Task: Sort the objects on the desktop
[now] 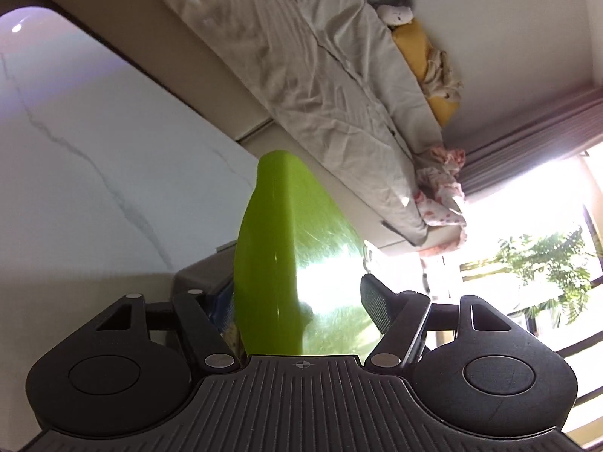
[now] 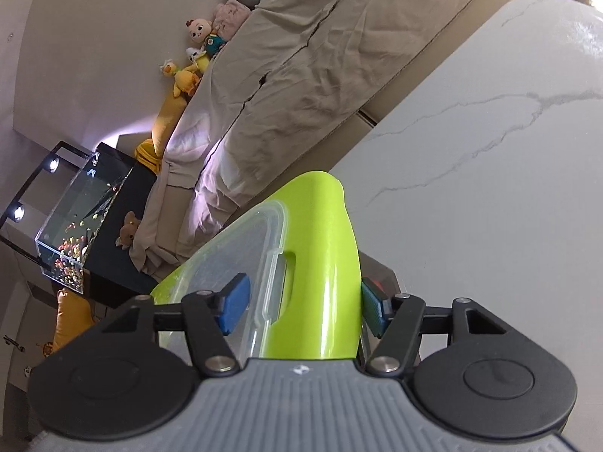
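A lime-green plastic box [image 1: 271,256] with a clear snap lid [image 2: 230,260] is held between both grippers, tilted beside the white marble table [image 1: 94,173]. My left gripper [image 1: 294,301] is shut on one end of the box; its right pad [image 1: 373,301] presses the green wall and the left finger is hidden behind the box. At the other end my right gripper [image 2: 303,309] is shut across the rim. One of its blue pads [image 2: 235,307] rests on the lid and the other is against the green side wall [image 2: 328,263].
A grey object [image 2: 382,275] with something red in it sits low behind the box. A long sofa under a beige sheet [image 2: 301,56] runs along the table's far edge, with plush toys [image 2: 205,37]. A fish tank [image 2: 75,226] stands beyond it, a bright window [image 1: 535,256] opposite.
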Demonstrator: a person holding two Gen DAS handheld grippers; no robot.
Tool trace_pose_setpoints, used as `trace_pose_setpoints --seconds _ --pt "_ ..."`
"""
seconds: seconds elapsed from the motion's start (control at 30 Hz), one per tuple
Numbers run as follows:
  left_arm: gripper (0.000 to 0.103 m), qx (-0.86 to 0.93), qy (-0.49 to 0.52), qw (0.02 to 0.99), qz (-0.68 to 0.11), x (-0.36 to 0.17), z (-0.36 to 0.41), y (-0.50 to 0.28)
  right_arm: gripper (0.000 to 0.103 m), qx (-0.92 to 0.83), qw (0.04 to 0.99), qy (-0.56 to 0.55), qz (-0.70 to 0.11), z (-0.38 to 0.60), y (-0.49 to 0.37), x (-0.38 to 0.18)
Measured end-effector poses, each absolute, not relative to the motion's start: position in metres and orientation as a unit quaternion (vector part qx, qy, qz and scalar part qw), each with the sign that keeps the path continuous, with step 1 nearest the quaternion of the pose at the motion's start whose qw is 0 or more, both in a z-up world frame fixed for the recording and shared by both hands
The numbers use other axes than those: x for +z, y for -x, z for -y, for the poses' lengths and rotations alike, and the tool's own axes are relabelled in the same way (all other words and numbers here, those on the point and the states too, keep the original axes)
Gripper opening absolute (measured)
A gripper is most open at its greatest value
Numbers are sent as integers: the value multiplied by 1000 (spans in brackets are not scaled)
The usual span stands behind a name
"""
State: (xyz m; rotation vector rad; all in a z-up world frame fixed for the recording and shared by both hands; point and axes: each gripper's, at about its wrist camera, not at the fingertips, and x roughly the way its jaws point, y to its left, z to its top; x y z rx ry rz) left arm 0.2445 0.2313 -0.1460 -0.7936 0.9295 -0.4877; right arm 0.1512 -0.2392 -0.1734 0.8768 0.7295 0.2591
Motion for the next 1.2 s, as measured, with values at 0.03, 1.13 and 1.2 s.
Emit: trace_pose_setpoints --seconds 0.03,1.13,1.2 --pt "73 -231 361 795 -430 -146 -227 -241 64 123 837 -410 -340 242 -149 -169" --pt "85 -167 407 760 -479 -235 -223 -256 62 122 856 -384 -324 233 -154 -187" --pt "83 -171 442 740 -477 -250 -227 -254 62 127 852 -392 -323 232 -153 -193"
